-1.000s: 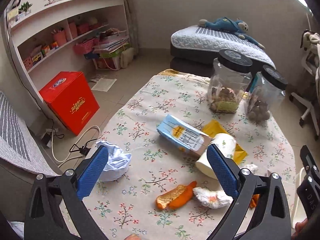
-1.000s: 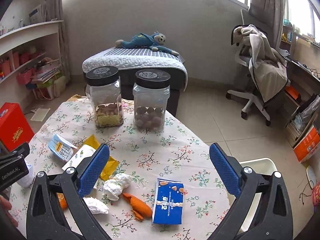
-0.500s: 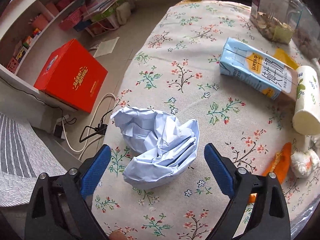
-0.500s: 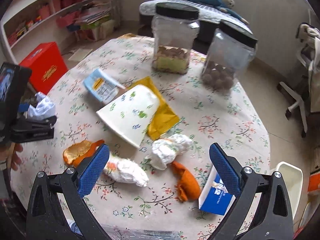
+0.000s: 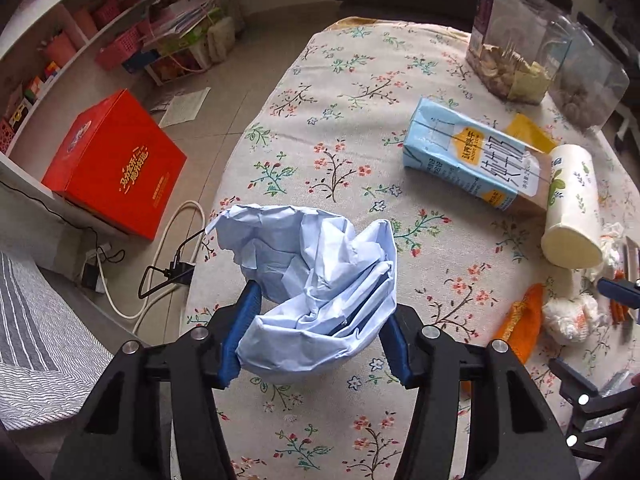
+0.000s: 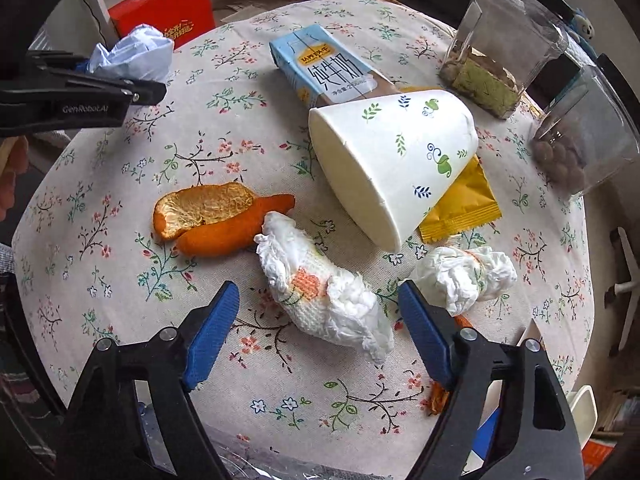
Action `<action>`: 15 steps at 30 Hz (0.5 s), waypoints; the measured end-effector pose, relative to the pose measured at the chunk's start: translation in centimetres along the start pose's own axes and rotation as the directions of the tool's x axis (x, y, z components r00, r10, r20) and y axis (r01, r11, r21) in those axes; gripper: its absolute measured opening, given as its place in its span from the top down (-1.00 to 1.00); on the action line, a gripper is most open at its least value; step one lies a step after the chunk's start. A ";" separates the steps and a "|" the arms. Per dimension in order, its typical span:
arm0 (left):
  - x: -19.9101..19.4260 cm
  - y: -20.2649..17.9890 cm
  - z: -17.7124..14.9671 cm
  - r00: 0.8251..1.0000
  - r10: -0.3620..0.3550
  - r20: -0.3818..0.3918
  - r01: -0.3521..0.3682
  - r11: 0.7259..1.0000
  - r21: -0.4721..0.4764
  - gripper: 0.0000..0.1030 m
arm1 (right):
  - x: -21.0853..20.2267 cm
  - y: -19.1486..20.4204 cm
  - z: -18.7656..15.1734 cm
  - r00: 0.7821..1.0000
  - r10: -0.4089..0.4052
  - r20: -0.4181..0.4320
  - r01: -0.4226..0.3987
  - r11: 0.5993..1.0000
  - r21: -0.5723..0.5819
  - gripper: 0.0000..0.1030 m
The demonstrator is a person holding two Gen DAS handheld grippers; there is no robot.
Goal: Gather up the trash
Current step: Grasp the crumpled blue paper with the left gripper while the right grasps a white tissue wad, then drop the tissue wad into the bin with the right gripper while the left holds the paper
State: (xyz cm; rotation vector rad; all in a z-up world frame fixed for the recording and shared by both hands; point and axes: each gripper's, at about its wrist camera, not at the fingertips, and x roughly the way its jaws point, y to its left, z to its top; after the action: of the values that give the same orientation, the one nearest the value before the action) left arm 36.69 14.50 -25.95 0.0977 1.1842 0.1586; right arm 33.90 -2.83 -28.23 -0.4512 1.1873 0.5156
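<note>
My left gripper (image 5: 318,336) is shut on a crumpled light-blue paper ball (image 5: 316,280) at the table's left edge; the ball also shows in the right wrist view (image 6: 132,54). My right gripper (image 6: 320,332) is open, its blue pads either side of a crumpled white tissue (image 6: 324,296) on the floral tablecloth (image 6: 120,200). Nearby lie an orange peel (image 6: 216,220), a second white tissue (image 6: 464,272), a tipped paper cup (image 6: 392,160), a yellow wrapper (image 6: 460,204) and a blue milk carton (image 6: 324,68).
Two clear lidded jars (image 6: 500,60) stand at the table's far right. A red box (image 5: 116,164) and cables (image 5: 160,264) lie on the floor left of the table. A white bin (image 6: 580,416) sits below the table's right edge.
My left gripper closed on the blue paper ball. My right gripper dropped lower and nearer the table, and its fingers now straddle the white tissue.
</note>
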 end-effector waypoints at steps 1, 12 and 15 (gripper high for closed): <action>-0.6 -0.2 0.1 1.000 -0.011 0.013 0.011 1.000 -0.001 -0.08 | 0.3 0.1 0.0 1.000 0.000 -0.013 0.000 1.000 -0.003 -0.23; -5.0 0.6 1.3 0.989 -0.056 0.140 0.067 0.995 -0.071 -0.08 | -0.7 -1.3 0.2 1.000 0.024 0.018 -0.026 0.995 0.095 0.27; -5.6 0.9 1.4 0.986 -0.060 0.157 0.075 0.993 -0.094 -0.08 | -2.3 -1.5 0.4 0.998 0.027 0.065 -0.034 0.993 0.117 0.27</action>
State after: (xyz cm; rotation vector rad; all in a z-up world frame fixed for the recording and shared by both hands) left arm 35.90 14.44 -20.19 -0.0175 1.0226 0.1472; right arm 34.40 -4.14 -25.83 -0.3139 1.1583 0.4801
